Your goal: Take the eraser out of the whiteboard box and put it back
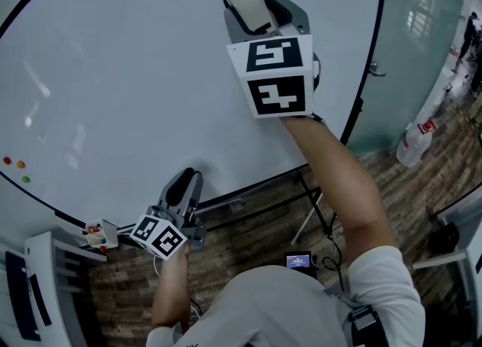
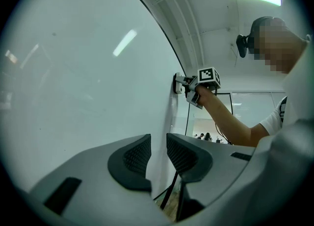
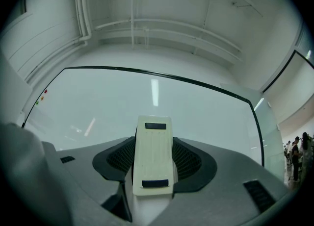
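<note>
The cream eraser [image 1: 248, 5] [image 3: 153, 154] is clamped between the fingers of my right gripper [image 1: 254, 16] [image 3: 153, 163], which is shut on it. It is held up at the whiteboard [image 1: 135, 74], high and right of centre. The left gripper view shows the eraser [image 2: 177, 84] touching the board face, with the right gripper [image 2: 189, 87] behind it. My left gripper [image 1: 185, 181] [image 2: 158, 154] hangs at the board's lower edge, its jaws close together and holding nothing. The small whiteboard box [image 1: 99, 235] with markers sits at the board's lower left corner, just left of the left gripper.
Several small coloured magnets [image 1: 15, 165] dot the board's left side. Stand legs [image 1: 316, 202] run under the board onto the wooden floor. A glass door with a handle [image 1: 376, 71] is to the right, with a white bottle [image 1: 414, 146] by it. White furniture [image 1: 45, 278] stands lower left.
</note>
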{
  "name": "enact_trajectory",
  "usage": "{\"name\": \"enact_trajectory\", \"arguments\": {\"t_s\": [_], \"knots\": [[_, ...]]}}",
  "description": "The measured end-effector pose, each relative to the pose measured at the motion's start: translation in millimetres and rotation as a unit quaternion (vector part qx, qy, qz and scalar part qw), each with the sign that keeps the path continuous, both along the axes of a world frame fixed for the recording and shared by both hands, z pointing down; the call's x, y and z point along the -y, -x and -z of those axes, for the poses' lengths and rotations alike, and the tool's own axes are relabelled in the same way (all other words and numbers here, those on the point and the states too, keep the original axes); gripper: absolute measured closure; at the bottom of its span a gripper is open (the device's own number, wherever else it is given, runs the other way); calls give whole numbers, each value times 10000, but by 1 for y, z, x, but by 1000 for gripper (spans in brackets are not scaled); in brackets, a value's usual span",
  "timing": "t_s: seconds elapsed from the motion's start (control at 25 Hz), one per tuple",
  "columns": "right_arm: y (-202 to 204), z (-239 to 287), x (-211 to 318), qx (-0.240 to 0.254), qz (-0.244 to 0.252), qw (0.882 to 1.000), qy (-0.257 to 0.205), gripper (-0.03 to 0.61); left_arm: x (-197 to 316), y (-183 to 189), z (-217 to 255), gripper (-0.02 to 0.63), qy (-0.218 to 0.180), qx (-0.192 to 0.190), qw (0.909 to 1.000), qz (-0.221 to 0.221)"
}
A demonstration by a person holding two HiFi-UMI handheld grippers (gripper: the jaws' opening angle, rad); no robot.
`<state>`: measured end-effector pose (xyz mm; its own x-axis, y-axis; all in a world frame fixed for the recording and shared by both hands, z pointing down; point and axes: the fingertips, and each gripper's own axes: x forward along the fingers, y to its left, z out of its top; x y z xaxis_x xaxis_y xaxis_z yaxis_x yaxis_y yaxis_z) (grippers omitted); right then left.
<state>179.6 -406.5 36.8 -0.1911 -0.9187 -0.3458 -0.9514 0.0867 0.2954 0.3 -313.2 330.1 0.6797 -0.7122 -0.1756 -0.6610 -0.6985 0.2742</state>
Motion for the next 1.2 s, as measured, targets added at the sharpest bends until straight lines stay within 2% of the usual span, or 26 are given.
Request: {"name": "enact_trajectory", "arguments": {"t_s": [0.64,1.2], "knots": [[-102,2,14,175,-499,9986,22,325,13,-45,-4,523,68,74,9998,-141],[-145,0,17,327,-696,9970,39,325,11,-55,-7,523,116,144,9997,-148]]}}
